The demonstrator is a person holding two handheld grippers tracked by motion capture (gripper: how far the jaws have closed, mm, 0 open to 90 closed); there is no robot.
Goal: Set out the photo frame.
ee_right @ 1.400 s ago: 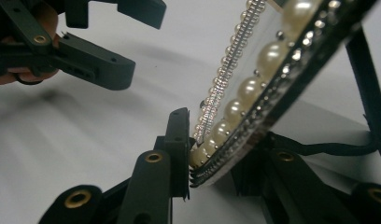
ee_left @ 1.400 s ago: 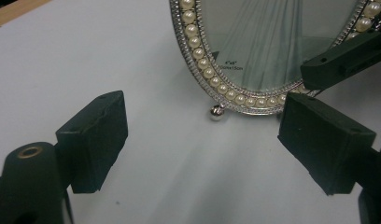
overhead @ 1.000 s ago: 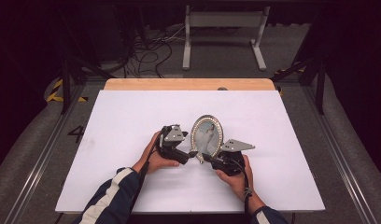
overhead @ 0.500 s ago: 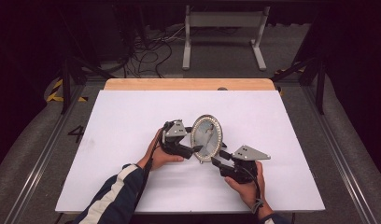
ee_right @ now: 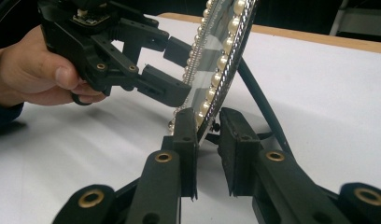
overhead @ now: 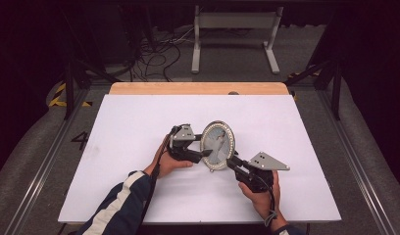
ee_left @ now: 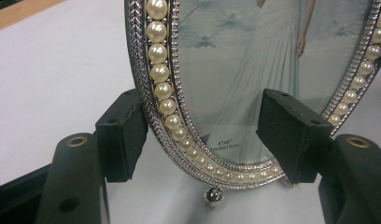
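Observation:
An oval silver picture frame (overhead: 217, 144) with a pearl border stands on the white table, propped on its back leg (ee_right: 258, 98). My left gripper (overhead: 204, 145) faces the frame's front at its lower left. Its jaws have just been closing, with the pearl rim (ee_left: 167, 107) between the pads; I see no pad pressing, so it is open. From the near right, my right gripper (overhead: 231, 161) has just been closing and now pinches the frame's bottom rim (ee_right: 205, 119) between its pads (ee_right: 186, 135). The left gripper (ee_right: 179, 72) also appears in the right gripper view.
The white board (overhead: 139, 127) covers the table, with a wooden strip (overhead: 198, 88) along its far edge. Beyond it are floor cables (overhead: 154, 54) and a metal stand (overhead: 235, 29). A small ball foot (ee_left: 213, 196) sits under the frame.
My right gripper swung from the frame's right side toward the near edge and closed on its lower rim. The left gripper's jaws narrowed around the left rim. The frame turned slightly.

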